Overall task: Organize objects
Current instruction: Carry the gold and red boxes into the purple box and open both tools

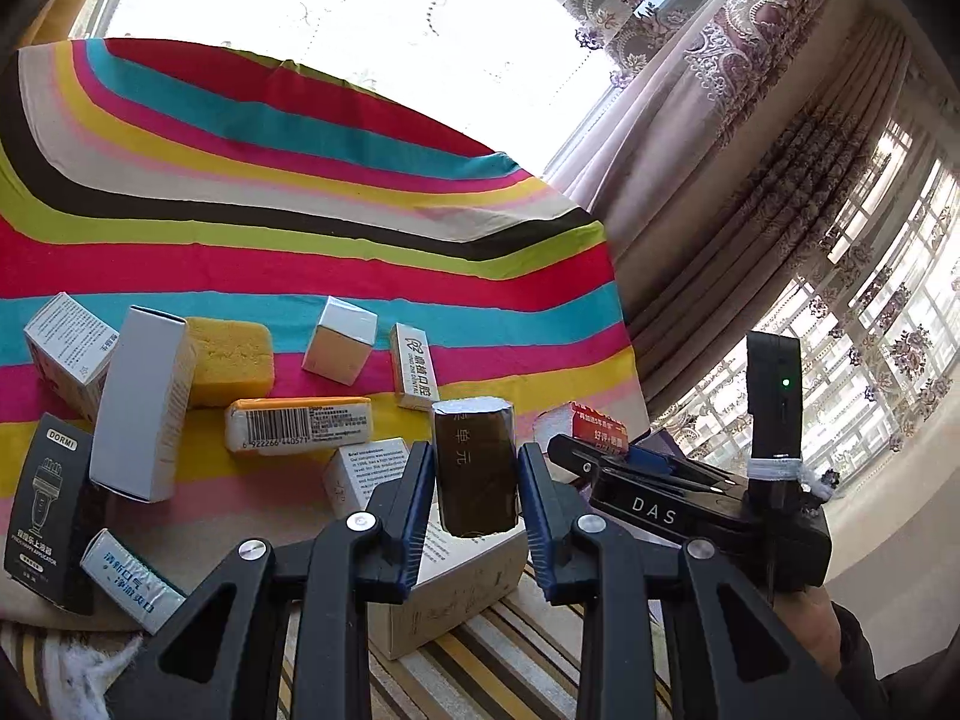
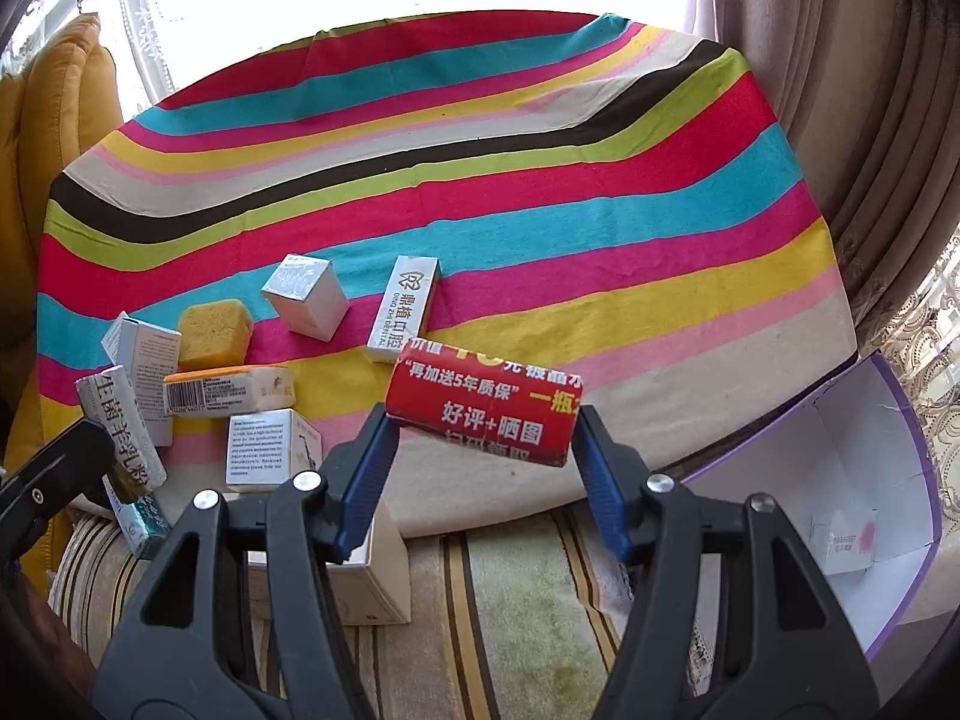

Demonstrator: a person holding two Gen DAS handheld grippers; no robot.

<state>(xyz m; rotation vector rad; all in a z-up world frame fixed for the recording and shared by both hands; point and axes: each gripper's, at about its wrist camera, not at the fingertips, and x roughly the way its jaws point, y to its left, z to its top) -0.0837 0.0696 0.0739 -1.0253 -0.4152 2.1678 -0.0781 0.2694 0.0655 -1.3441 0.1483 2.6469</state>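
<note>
In the left wrist view my left gripper (image 1: 474, 461) is shut on a dark brown box (image 1: 475, 480) with a silver top, held upright above the striped cloth (image 1: 300, 228). In the right wrist view my right gripper (image 2: 481, 420) is shut on a red box (image 2: 486, 402) with white and yellow lettering, held sideways between the blue pads (image 2: 366, 474). The left wrist view also catches the red box (image 1: 597, 427) and the right gripper's black frame (image 1: 654, 516) just to the right. A white carton with a purple rim (image 2: 900, 420) lies open at the lower right.
Several small boxes, a yellow sponge (image 1: 228, 360) and a barcoded bar (image 1: 300, 423) crowd the cloth's near left. An open white box (image 2: 372, 576) sits under the grippers on a striped cushion (image 2: 510, 612). Curtains (image 1: 750, 180) hang at the right. A small white packet (image 2: 840, 540) lies in the carton.
</note>
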